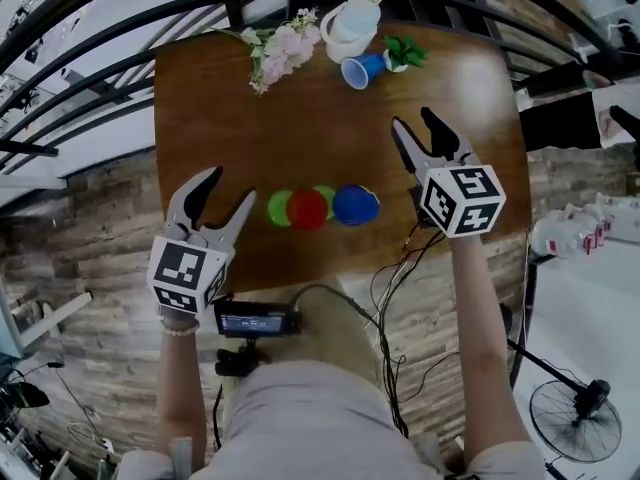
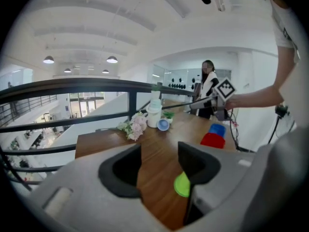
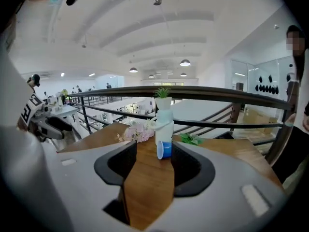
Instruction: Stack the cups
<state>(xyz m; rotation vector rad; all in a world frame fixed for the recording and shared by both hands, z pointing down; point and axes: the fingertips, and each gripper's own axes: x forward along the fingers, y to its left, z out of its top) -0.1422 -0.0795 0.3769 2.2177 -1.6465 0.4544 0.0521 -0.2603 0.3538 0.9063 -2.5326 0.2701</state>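
A red cup [image 1: 307,209] stands near the front edge of the wooden tabletop [image 1: 300,128], in the middle of a short row of cups. A green cup [image 1: 279,208] sits touching the red cup on its left, and a blue cup [image 1: 355,205] sits just beside the red cup on its right. A second sliver of green shows behind the red cup's far rim; whether it is another cup cannot be told.

Well beyond the red cup, at the far edge of the tabletop, a second blue cup [image 1: 360,70] lies on its side with its mouth facing the red cup's end of the tabletop. A white vase [image 1: 350,20] stands just past it, and pink flowers [image 1: 285,51] lie to the left of that, all far from the red cup.

The left gripper [image 1: 228,188] hovers to the left of the red cup, just short of the green cup. Its jaws stand apart and hold nothing; in the left gripper view only bare wood lies between them, and the green cup [image 2: 182,183] peeks past the right jaw.

The right gripper [image 1: 414,120] hangs above the tabletop, to the right of the red cup and farther back. It is released and empty too. In the right gripper view the second blue cup [image 3: 164,150] lies far ahead, framed in the gap between the spread jaws.
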